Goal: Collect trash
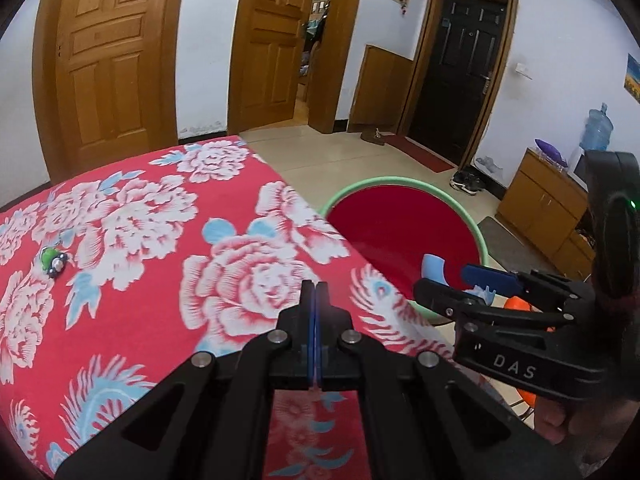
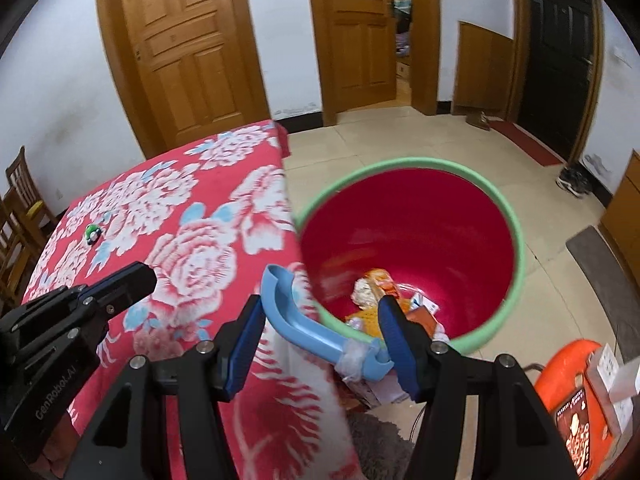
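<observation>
Right gripper (image 2: 320,344) half open, clamped across a light, stiff blue plastic hook (image 2: 304,328) at the red bin (image 2: 516,240) rim's seven o'clock; probably slippery, best gripped mid-shaft; left gripper (image 1: 315,292) shut, empty, over the floral tablecloth (image 1: 160,240).

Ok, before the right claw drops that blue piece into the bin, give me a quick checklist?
1. Blue plastic piece spans the right claw; firm grip: cannot tell.
2. Piece over the bin opening: not ok, it hangs by the near rim, partly over the tablecloth.
3. Bin has room: ok, trash only at the bottom.
4. Left claw shut, holding nothing, out of the way: ok.
5. Table cleared: not ok, small green item remains.
</observation>
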Available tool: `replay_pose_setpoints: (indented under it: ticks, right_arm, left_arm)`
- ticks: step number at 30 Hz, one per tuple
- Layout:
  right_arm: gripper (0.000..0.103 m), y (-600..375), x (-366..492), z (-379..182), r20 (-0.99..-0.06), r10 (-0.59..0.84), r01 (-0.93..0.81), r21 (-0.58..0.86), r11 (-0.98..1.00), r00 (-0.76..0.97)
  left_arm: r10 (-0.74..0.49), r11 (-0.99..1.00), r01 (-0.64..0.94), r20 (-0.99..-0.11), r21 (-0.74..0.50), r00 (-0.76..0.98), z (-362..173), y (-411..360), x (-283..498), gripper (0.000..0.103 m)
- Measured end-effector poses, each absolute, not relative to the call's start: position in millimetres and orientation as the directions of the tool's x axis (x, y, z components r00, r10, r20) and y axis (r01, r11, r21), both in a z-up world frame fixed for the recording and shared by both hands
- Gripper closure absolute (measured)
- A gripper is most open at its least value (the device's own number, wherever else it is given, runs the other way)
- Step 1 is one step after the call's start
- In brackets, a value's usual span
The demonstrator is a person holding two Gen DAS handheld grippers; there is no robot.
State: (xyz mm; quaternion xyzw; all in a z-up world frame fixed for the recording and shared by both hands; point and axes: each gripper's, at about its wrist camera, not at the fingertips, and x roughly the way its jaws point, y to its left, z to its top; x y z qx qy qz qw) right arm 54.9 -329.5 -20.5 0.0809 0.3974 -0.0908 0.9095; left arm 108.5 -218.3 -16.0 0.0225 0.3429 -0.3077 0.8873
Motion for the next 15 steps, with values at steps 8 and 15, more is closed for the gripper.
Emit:
replay_pose_setpoints:
  ticks: [8, 15]
  right_arm:
    - [0.042, -347, 52, -19, -0.724, -0.108, 0.253, 0.095, 0.963, 0.681]
    - [0.042, -373, 60, -17, -0.713, -0.126, 0.298, 0.120, 0.947, 0.689]
  left_arm:
    - [-0.436, 0.865, 0.489, -0.648, -0.112, 0.624, -14, -217, 115, 0.103]
    - [-0.266, 0.950, 0.307, -0.670, -0.059, 0.693, -4, -168, 154, 0.041]
